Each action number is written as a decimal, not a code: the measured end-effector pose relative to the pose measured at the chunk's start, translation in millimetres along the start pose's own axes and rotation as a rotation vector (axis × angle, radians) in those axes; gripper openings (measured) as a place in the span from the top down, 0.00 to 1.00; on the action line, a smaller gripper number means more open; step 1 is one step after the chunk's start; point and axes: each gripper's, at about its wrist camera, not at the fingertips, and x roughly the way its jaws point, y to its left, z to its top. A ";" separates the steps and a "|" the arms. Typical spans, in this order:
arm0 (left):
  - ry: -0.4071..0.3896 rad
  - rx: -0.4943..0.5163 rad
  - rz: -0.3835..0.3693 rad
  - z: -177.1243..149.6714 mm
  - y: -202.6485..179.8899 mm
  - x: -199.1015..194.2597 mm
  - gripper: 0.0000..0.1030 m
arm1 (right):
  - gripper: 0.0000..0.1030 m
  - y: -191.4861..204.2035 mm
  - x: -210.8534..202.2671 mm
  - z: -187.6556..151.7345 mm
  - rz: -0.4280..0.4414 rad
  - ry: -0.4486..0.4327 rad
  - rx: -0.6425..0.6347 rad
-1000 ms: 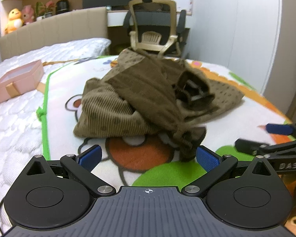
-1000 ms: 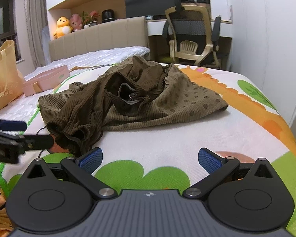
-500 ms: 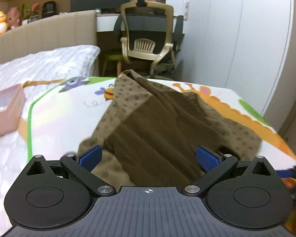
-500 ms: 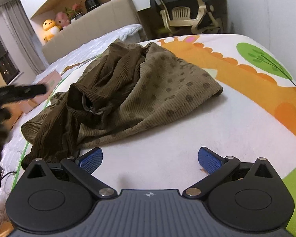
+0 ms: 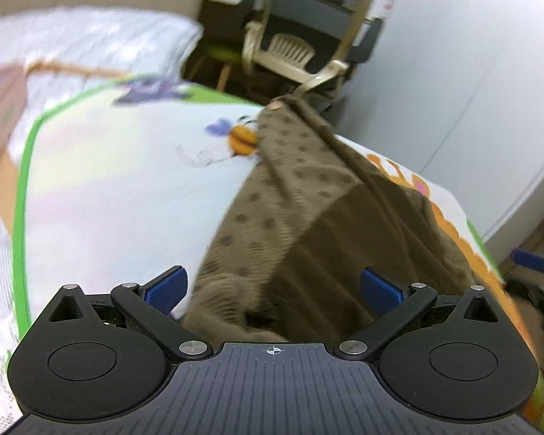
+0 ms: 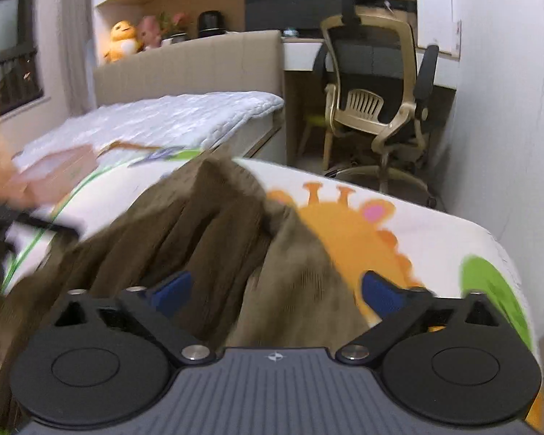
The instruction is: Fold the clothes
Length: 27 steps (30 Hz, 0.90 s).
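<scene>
Both grippers, the left gripper (image 5: pixel 273 286) spread apart and the right gripper (image 6: pixel 275 286) closing unpressed, hovered over the brown corduroy garment (image 5: pixel 308 217) on the cartoon-print blanket (image 5: pixel 127 181).

Both tools advanced over garment (image 5: pixel 308 224), right tool (image 6: pixel 277 291) closing

office chair (image 6: pixel 377 108) by desk | yellow plush toy (image 6: pixel 121 40) on headboard shelf | pink box (image 6: pixel 60 166) on bed
</scene>
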 end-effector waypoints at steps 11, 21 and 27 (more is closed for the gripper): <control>0.034 0.110 -0.046 -11.9 -8.6 26.3 0.08 | 0.44 3.7 132.5 12.9 0.029 0.102 0.053; 0.116 0.365 -0.127 -83.3 -70.8 -19.0 0.33 | 0.61 6.5 -6.7 -77.6 0.079 0.183 -0.054; 0.190 0.440 -0.199 -139.7 -101.0 -60.6 0.24 | 0.60 9.1 -104.3 -137.9 0.047 0.205 -0.073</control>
